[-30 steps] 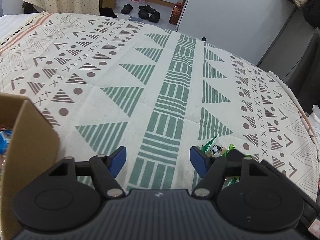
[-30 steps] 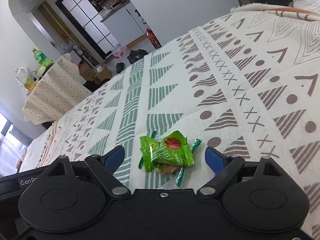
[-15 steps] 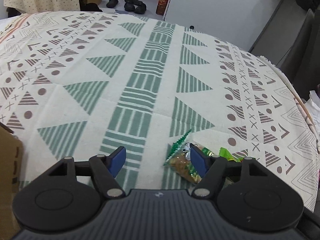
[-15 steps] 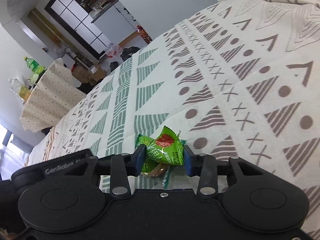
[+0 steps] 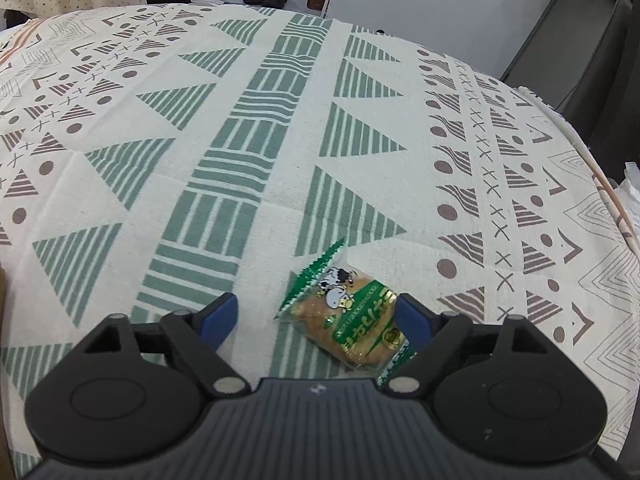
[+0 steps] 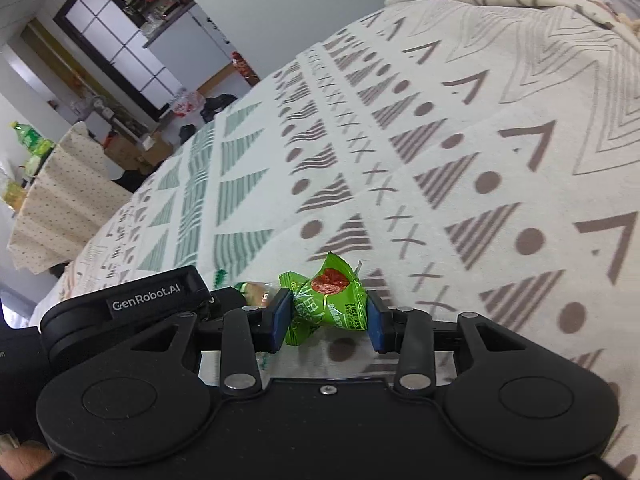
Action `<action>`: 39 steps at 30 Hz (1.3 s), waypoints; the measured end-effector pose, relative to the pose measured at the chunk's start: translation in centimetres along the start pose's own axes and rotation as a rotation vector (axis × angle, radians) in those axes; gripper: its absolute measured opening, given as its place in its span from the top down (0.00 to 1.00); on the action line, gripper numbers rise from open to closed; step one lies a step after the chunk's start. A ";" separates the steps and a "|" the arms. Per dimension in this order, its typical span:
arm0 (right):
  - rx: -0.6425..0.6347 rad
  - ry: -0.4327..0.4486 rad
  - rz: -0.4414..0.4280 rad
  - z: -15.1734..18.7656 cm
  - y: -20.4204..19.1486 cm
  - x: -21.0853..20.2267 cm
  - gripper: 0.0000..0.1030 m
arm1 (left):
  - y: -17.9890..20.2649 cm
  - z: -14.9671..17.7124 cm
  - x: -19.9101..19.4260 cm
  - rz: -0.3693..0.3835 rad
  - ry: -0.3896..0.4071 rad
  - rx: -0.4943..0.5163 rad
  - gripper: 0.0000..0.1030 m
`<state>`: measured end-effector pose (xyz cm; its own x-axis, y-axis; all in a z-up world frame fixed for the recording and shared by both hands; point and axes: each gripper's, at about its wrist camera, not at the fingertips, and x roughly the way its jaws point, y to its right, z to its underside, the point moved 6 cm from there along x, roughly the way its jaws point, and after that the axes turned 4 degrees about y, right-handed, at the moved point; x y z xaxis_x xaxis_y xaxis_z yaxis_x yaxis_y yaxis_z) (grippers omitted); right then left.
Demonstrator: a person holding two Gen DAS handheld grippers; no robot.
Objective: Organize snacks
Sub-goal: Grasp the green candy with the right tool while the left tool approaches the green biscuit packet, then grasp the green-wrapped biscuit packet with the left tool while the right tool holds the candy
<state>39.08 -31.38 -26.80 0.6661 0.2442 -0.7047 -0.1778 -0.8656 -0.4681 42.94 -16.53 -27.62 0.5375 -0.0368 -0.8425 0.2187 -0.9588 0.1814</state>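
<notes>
Through my left wrist camera, my left gripper [image 5: 316, 314] is spreading wide over the patterned cloth [image 5: 248, 152], a green-and-clear biscuit packet [image 5: 352, 320] lying between its fingers, touching the right one. Through my right wrist camera, my right gripper [image 6: 329, 316] is squeezing a bright green candy wrapper [image 6: 326, 302] between both pads, above the cloth.

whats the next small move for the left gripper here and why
Probably shift a little right, then close. The left gripper is open, and the cow-print snack packet lies on the tablecloth off-centre, crowding the right-hand finger. The right gripper already pinches the green candy, so this packet looks next.
</notes>
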 end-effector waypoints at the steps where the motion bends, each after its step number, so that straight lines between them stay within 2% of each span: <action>1: 0.002 0.002 0.021 -0.1 0.3 0.0 0.56 | 0.1 0.0 0.1 -0.001 -0.002 -0.002 0.13; 3: 0.005 0.008 0.053 -0.2 0.8 0.0 0.52 | 0.4 0.1 0.4 -0.005 -0.005 -0.006 0.09; 5: 0.016 0.009 0.045 -0.3 0.9 0.1 0.46 | 0.5 0.0 0.8 -0.012 -0.010 -0.014 0.06; 11: -0.017 0.006 0.040 -0.2 0.2 0.8 0.32 | 0.7 -0.8 1.7 -0.075 -0.034 -0.023 0.05; 15: -0.027 0.008 0.044 -0.2 0.1 1.1 0.30 | 0.1 -1.1 1.8 -0.110 -0.040 -0.045 0.04; 21: -0.035 0.013 0.048 -0.3 0.2 1.1 0.30 | -0.9 -0.2 1.0 -0.097 -0.055 -0.050 0.05; 24: -0.058 0.014 0.058 0.0 -0.1 1.0 0.30 | -0.8 0.4 0.5 -0.066 -0.060 -0.043 0.05; 27: -0.091 0.013 0.077 0.1 -0.3 1.1 0.35 | -0.4 0.9 0.4 -0.066 -0.062 0.001 0.05; 28: -0.105 0.015 0.087 0.1 -0.3 1.1 0.43 | -0.2 1.0 0.3 -0.067 -0.064 0.015 0.05; 30: -0.124 0.015 0.093 0.2 -0.4 1.0 0.50 | -0.2 1.2 0.3 -0.073 -0.058 0.037 0.07; 31: -0.127 0.013 0.087 0.3 -0.3 0.9 0.58 | -0.3 1.2 0.2 -0.074 -0.050 0.032 0.08; 32: -0.123 0.007 0.079 0.3 -0.3 0.9 0.63 | -0.4 1.2 0.0 -0.078 -0.041 0.026 0.14; 33: -0.114 0.002 0.073 0.4 -0.2 0.8 0.63 | -0.5 1.1 -0.2 -0.087 -0.029 0.028 0.27; 34: -0.116 -0.002 0.071 0.4 -0.3 0.8 0.64 | -0.6 1.1 -0.4 -0.097 -0.017 0.036 0.34; 35: -0.121 -0.002 0.069 0.5 -0.4 0.8 0.65 | -0.7 0.9 -0.6 -0.100 -0.007 0.039 0.50; 38: -0.113 -0.004 0.054 0.6 -0.6 0.6 0.67 | -1.3 0.4 -1.0 -0.056 -0.001 0.005 0.68; 39: -0.108 -0.004 0.049 0.6 -0.6 0.6 0.67 | -1.4 0.2 -1.1 -0.043 0.003 -0.005 0.70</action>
<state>39.18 -30.48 -27.24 0.6554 0.2021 -0.7278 -0.1307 -0.9186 -0.3729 41.85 -15.15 -27.01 0.5303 0.0050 -0.8478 0.2452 -0.9582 0.1477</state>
